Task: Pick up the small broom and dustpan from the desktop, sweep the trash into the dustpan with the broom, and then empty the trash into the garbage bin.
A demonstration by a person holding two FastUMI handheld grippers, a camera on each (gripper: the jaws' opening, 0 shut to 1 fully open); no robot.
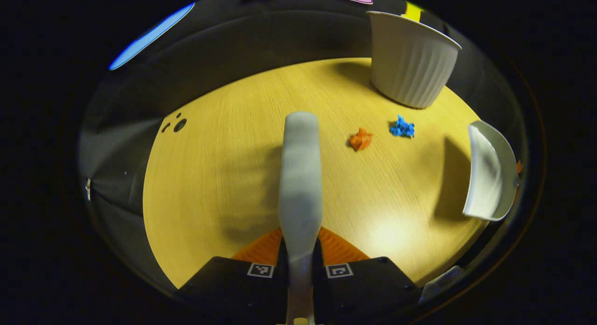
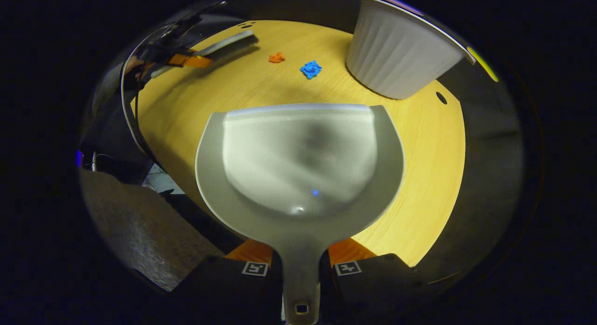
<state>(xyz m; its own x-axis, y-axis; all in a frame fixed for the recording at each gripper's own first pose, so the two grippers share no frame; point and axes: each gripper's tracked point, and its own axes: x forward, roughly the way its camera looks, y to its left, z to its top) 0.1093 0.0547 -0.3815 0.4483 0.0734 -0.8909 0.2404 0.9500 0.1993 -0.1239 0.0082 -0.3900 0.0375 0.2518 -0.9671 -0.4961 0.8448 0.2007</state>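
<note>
Yellow wood desk [image 1: 210, 185] in a dark booth, so the scene's pretty simple. Left gripper [image 1: 298, 264] is clamped on the broom [image 1: 301, 176], whose handle runs straight out ahead between the fingers. Right gripper [image 2: 301, 269] is clenched on the dustpan [image 2: 298, 162] by its handle, with the pan spread out in front of it and its front lip facing the trash.

From the broom side, the orange scrap [image 1: 360, 139] and blue scrap [image 1: 402, 127] sit ahead and off to the right, near each other but apart. The white bin [image 1: 413, 64] is just past them, and the pan hangs at the far right edge.

Stuff that could go wrong, I reckon:
- The scraps look light and crumpled, so a hard flick could send them skidding past the pan or off the desk.
- If the pan's lip isn't flat on the wood, they'd slide under it.
- The bin is close behind the blue scrap; a wide sweep could bump it.
- Tilting the pan too early on the way to the bin could spill everything.
</note>
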